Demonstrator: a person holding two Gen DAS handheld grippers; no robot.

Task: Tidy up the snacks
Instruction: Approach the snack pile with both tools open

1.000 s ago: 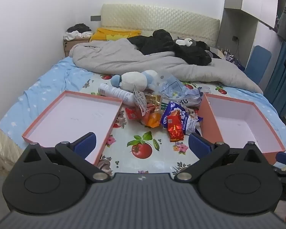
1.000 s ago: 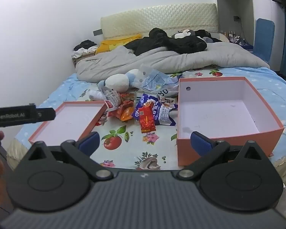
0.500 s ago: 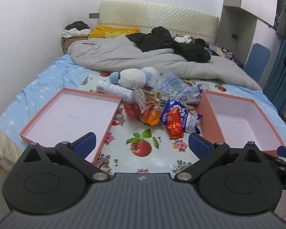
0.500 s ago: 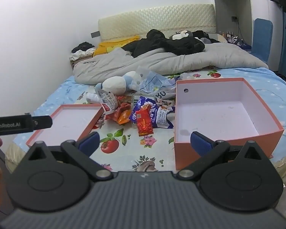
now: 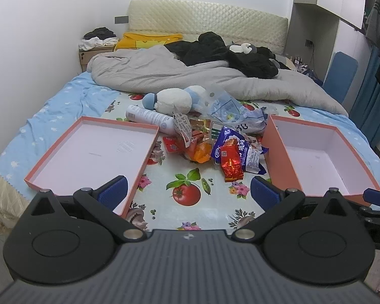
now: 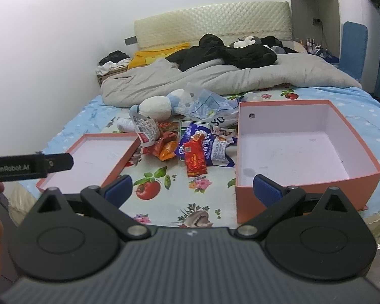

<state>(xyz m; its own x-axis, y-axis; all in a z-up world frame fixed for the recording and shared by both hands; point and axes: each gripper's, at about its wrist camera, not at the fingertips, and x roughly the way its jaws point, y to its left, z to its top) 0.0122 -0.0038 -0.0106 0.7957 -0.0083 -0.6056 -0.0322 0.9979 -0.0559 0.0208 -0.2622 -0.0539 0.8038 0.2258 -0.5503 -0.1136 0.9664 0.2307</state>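
Both tools are spread wide and grasp nothing. The left tool (image 5: 188,192) hangs over the near edge of the bed (image 5: 50,106), above the fruit-print cloth (image 5: 187,202). The right tool (image 6: 192,190) hangs there too, its right finger in front of the box (image 6: 362,174).

The snacks lie heaped on the cloth between the lid (image 5: 149,149) on the left and the box on the right. A red packet (image 5: 231,163) lies nearest, resting on a blue-and-white packet (image 5: 249,154). An orange packet (image 5: 200,153) sits just left of them, with more wrappers behind it. A white bottle (image 5: 149,119) lies on its side beside the lid's far corner, and a plush toy (image 5: 173,100) and a clear bag (image 5: 225,109) lie behind the heap. Lid and box hold nothing. A grey blanket (image 5: 164,76) covers the far half of the bed.
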